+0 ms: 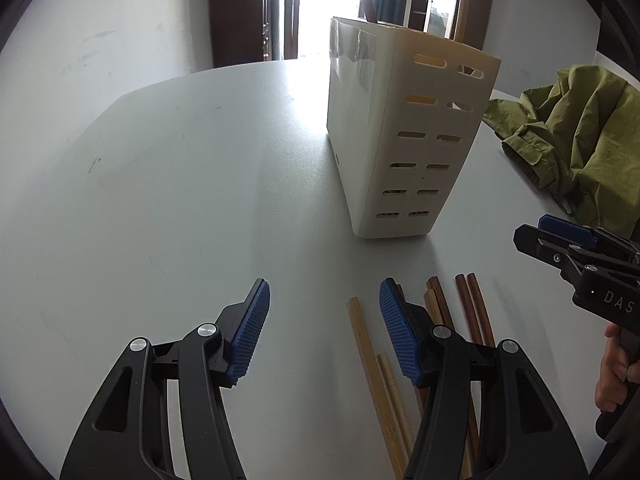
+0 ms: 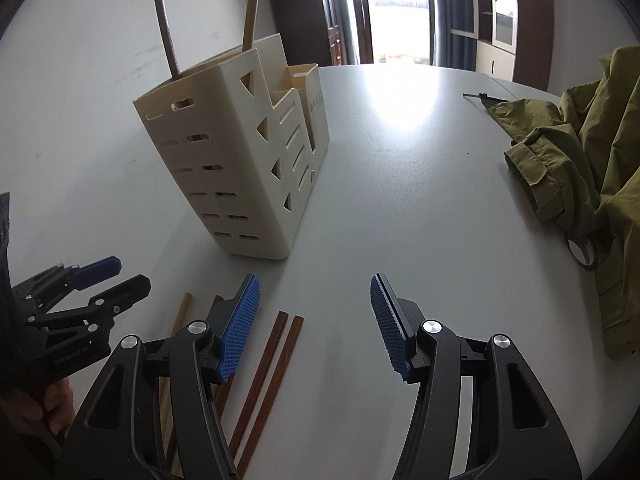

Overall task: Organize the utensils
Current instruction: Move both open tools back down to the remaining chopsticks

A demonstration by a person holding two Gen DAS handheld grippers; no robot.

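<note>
- The pale grey, smooth counter (image 2: 420, 184) is filling most of both views, carrying everything.
- A crumpled olive-green fabric jacket (image 2: 592, 168) is lying at the right edge of the frame, well apart from the holder.
- The cream plastic utensil holder with slotted sides (image 2: 240, 168) is standing upright in the upper left of the right wrist view and upper centre-right of the left wrist view (image 1: 400, 132); a dark brown chopstick (image 2: 166, 36) and a light wooden stick (image 2: 252, 12) are poking out of its top.
- The left tool (image 1: 324, 328), black with blue ribbed pads, is sitting about half open in the lower middle of its own view, gripping nothing; bare counter is showing between its pads.
- The right tool (image 2: 316, 324) is likewise sitting about half open and empty.
- Loose dark brown wooden chopsticks (image 2: 272, 372) and pale bamboo chopsticks (image 1: 372, 364) are lying flat on the counter in the lower frame, just beside and partly under the tools' inner fingers.
</note>
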